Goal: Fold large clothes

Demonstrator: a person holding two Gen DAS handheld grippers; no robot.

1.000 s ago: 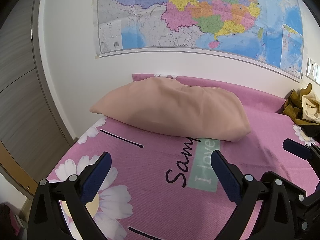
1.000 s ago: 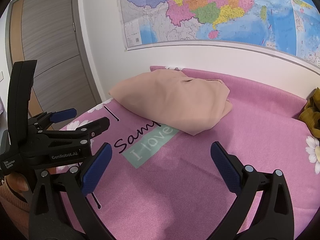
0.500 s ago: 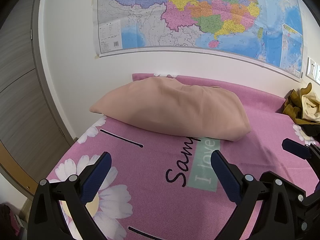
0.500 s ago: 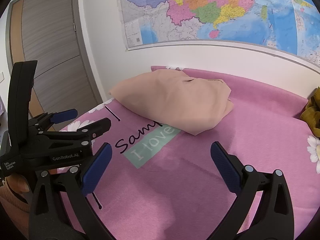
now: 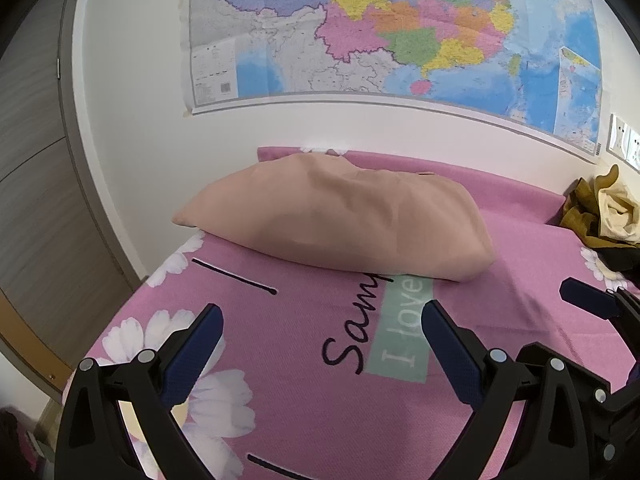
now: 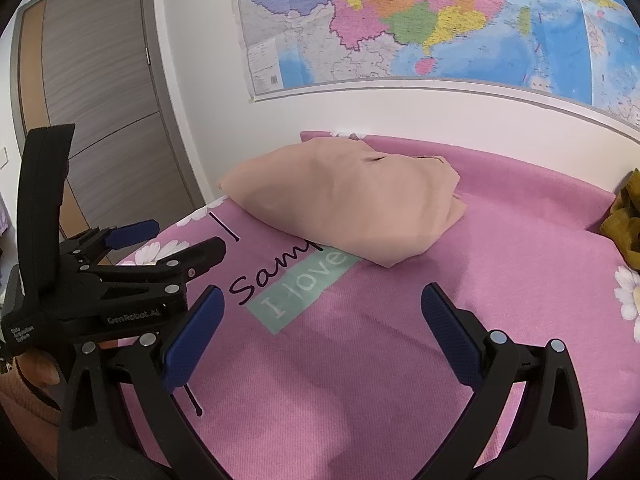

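The folded beige garment is seen lying on the pink bed, ahead of and well apart from the left hand-held gripper and right hand-held gripper, both released and empty.

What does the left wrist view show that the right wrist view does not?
Only the left wrist view shows pale cream cloth in the clothes heap and white wall switches. Only the right wrist view shows the whole brown wooden door and the open left tongs from the side. Both show the folded beige garment, the pink flowered bedsheet and the coloured wall map.
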